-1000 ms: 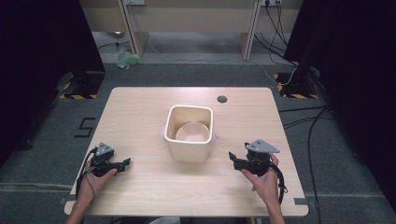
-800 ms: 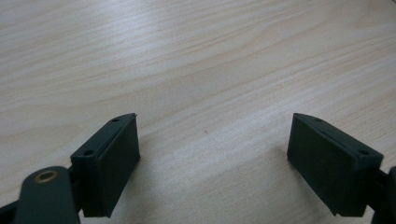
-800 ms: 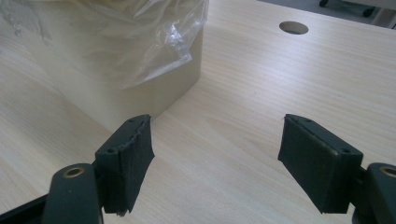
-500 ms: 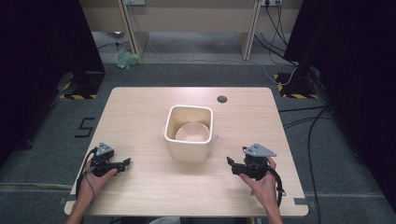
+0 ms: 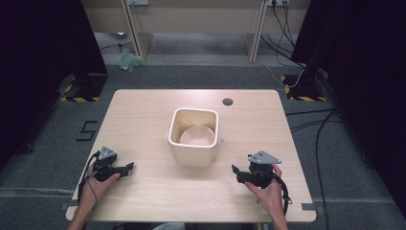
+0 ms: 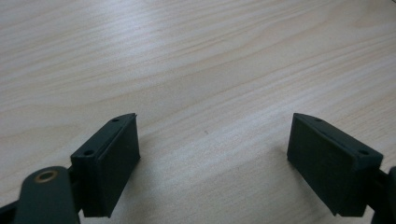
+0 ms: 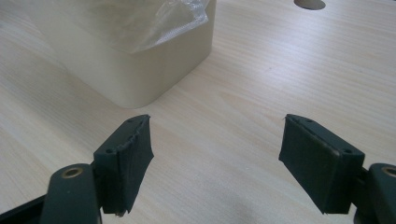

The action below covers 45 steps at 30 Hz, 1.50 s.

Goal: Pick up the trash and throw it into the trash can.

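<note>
Cream square bin stands upright at table centre, mouth up, sides roughly square to the table edges, no clear long axis; a pale round shape lies at its bottom, identity unclear. Clear plastic film drapes over its rim in the right gripper view, where the bin's top is cut off by the frame. Left gripper rests low on the near-left of the table, held by the left hand, jaws spread wide over bare wood, nothing between them. Right gripper sits near-right in the right hand, jaws likewise wide apart and empty, aimed toward the bin's near corner, not touching it. Light wood-grain table with a dark round hole near its far edge. Grey carpet floor, black curtains both sides, cables trailing at right, a "5" mark on the floor at left, desk legs beyond.
</note>
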Motion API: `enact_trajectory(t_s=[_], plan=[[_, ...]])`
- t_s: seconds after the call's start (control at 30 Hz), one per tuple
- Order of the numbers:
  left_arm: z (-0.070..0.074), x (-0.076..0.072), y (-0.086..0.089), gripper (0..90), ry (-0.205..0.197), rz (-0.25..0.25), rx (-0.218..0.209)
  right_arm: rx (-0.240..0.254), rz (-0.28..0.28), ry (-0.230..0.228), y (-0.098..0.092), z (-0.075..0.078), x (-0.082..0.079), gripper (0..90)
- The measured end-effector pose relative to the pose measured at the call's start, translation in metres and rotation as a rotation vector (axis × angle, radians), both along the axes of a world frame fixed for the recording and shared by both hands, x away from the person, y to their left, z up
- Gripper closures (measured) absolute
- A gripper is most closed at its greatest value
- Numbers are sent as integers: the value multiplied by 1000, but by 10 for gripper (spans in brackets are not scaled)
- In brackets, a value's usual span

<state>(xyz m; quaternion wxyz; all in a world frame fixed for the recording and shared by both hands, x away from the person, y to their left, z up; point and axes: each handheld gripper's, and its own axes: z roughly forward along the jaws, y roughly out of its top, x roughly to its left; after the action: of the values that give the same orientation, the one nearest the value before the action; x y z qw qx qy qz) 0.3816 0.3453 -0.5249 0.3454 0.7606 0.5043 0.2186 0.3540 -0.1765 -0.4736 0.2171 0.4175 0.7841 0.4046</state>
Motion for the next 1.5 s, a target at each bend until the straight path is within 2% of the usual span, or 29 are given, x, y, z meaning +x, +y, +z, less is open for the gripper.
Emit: enact_trajectory(t_s=[0.73, 1.5], plan=[[0, 0, 0, 158, 0, 0, 0, -9, -22, 28, -8, -13, -10, 249], [0, 0, 0, 158, 0, 0, 0, -21, -54, 68, -25, -32, -23, 237]])
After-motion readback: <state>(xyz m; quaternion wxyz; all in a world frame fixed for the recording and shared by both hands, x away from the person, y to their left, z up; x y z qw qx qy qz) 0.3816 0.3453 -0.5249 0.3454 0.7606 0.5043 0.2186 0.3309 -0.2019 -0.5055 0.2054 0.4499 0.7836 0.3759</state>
